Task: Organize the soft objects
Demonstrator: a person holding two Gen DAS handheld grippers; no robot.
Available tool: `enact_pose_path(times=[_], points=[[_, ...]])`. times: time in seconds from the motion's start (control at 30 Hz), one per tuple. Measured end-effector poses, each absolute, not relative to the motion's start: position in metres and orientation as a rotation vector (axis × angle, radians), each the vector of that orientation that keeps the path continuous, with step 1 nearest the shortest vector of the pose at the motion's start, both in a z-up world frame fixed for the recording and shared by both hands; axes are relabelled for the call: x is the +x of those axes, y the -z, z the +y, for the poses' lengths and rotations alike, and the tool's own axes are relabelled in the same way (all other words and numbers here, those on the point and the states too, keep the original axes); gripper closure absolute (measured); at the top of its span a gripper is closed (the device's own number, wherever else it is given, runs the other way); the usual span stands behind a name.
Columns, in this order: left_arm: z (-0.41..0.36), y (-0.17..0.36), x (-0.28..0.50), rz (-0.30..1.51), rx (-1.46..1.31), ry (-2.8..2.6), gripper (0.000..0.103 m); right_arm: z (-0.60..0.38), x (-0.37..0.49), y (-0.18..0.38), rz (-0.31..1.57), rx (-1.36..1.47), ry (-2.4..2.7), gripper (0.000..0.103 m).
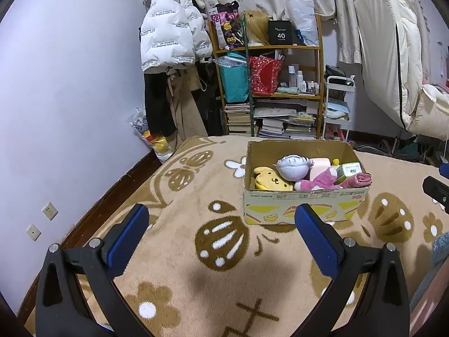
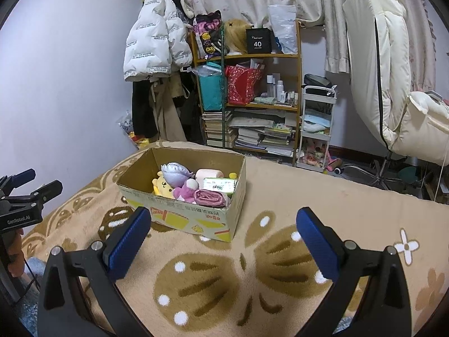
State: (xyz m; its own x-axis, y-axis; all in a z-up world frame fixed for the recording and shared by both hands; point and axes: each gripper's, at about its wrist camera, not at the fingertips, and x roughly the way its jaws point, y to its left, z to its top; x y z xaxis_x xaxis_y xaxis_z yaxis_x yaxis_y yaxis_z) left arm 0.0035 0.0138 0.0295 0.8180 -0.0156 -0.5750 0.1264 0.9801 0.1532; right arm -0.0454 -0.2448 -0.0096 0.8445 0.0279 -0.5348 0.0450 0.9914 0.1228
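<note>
Surface: tan plush blanket with brown flower and butterfly print (image 1: 179,252), spread flat; cluttered wooden bookshelf (image 1: 269,84) and hanging white puffer jacket (image 1: 171,25) behind.
Container: open brown cardboard box with yellow printed sides (image 1: 303,205), standing on the blanket, ahead and right in the left wrist view, ahead and left in the right wrist view.
Contents: yellow dog-faced plush (image 1: 270,181), pale lilac round plush head (image 1: 293,165), pink plush animal (image 1: 320,181), pale pink soft block (image 1: 320,164), green-and-white tissue packet (image 2: 220,184), pink rolled bundle (image 2: 210,198), all heaped inside the box, touching one another.
Left gripper (image 1: 221,233): blue pads wide apart, nothing between them, hovering over bare blanket short of the box.
Right gripper (image 2: 224,234): blue pads likewise spread and holding nothing, near the box's front corner.
Stage: probably either all packed or about to be sorted; cannot tell which.
Next reach: best to approach from above, over the box rim, and pinch one plush at its thickest part.
Care: close gently on the top item only; avoid catching the cardboard wall or dragging neighbours along.
Risk: tissue packet and bundle lean near the right wall, likely to tip out if nudged.
</note>
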Motion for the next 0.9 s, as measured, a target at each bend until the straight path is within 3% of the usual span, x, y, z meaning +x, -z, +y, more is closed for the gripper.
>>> enact_pose_path(times=[0.9], points=[[0.0119, -0.0255, 0.0072, 0.622, 0.177, 0.105, 0.001, -0.2475, -0.0452, 0.014, 0.578, 0.124, 0.014, 0.0]])
